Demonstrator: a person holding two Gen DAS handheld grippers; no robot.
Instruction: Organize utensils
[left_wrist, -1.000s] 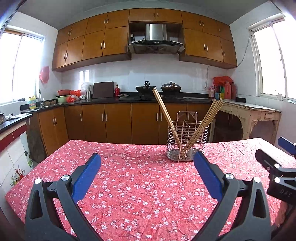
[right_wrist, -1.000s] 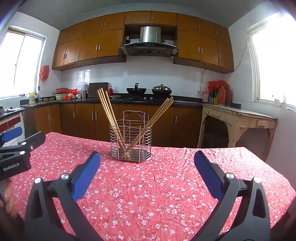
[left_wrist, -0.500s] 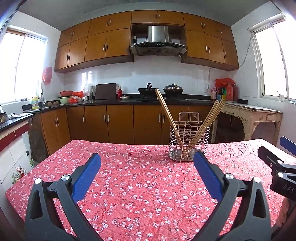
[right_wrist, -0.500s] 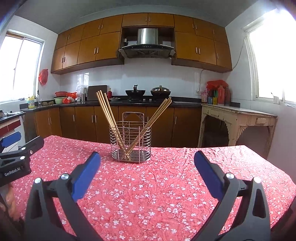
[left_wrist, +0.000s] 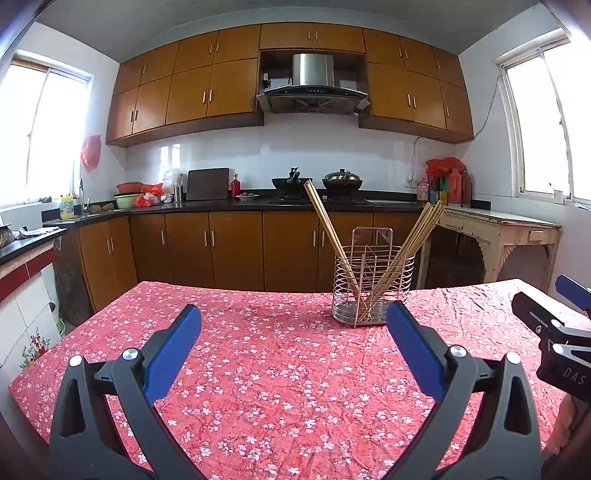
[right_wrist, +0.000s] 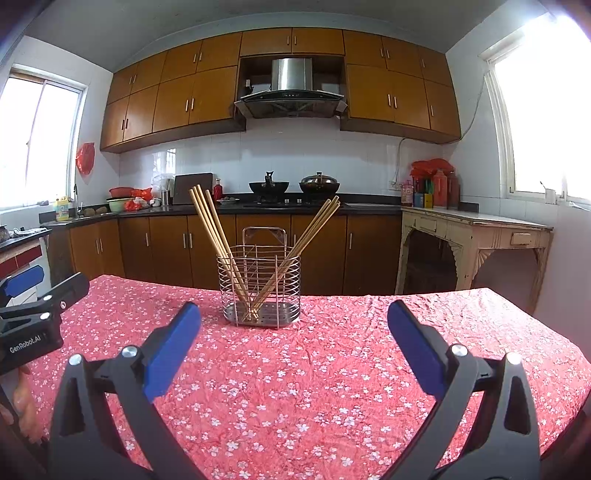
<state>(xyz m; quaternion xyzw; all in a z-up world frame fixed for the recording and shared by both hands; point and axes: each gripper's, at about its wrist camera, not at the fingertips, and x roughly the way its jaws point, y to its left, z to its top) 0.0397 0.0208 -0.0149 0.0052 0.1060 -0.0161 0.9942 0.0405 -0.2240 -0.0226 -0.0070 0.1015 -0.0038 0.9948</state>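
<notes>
Red flowery surface holds a wire basket with chopsticks (light, stiff, slippery); grab their bare tops. Left tongs and right tongs gape wide, holding nothing.

Both tongs are spread wide and hold nothing. The left tongs fill the lower part of the left wrist frame. The right tongs sit likewise, each unit showing at the other frame's side edge.
</notes>
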